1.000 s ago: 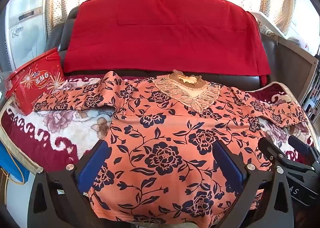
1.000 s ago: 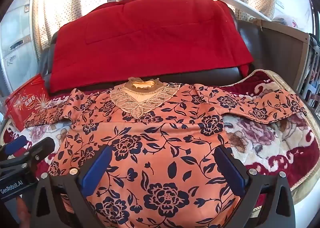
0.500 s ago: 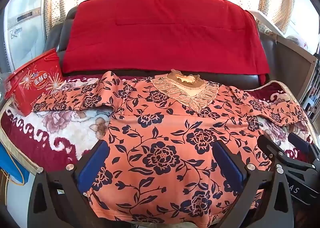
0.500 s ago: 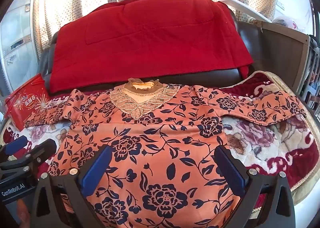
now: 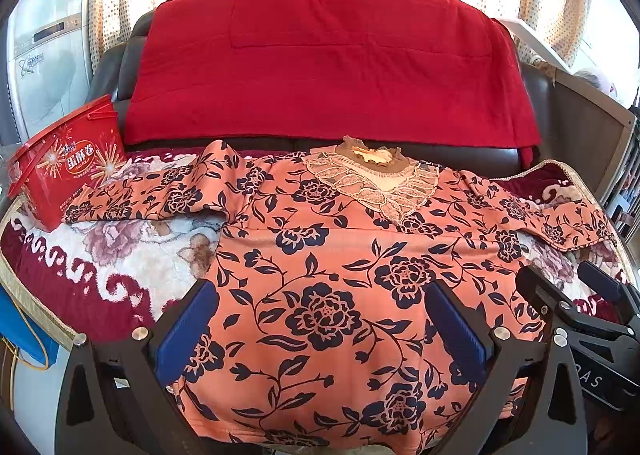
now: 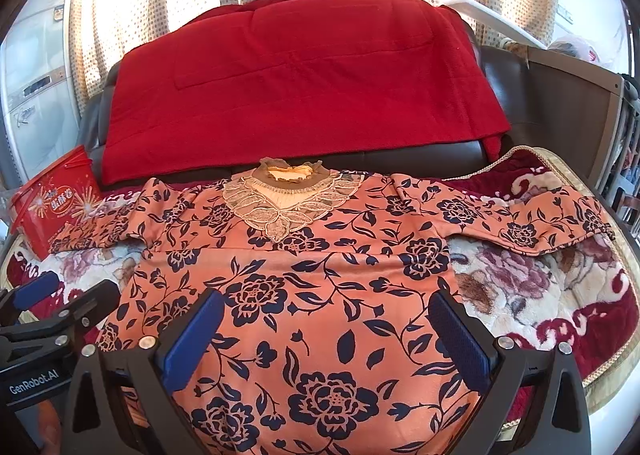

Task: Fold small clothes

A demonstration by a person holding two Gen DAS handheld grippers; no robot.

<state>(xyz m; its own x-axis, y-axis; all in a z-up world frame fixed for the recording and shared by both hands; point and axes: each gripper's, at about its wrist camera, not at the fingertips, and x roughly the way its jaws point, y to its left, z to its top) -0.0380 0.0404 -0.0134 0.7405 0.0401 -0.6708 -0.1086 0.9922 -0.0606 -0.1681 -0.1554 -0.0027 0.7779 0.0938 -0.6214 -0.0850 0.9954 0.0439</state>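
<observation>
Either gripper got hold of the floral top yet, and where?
Nothing held. Left gripper and right gripper both hang open over the floral top's lower half, which lies flat.

Both fisheye cameras sit low at the near edge, each looking forward between its own tool's two blue-padded fingers. The left tool point(image 5: 320, 329) frames the hem of the orange long-sleeved top with navy flowers point(image 5: 332, 255) at lower centre; the right tool point(image 6: 326, 335) does likewise point(image 6: 304, 275). Both views share the top, the red quilted blanket draped over the dark seat back point(image 5: 320, 67) point(image 6: 296, 83) and the red snack tub with a handle point(image 5: 66, 163) point(image 6: 54, 199). Each view catches the other tool at a lower corner of the frame.
</observation>
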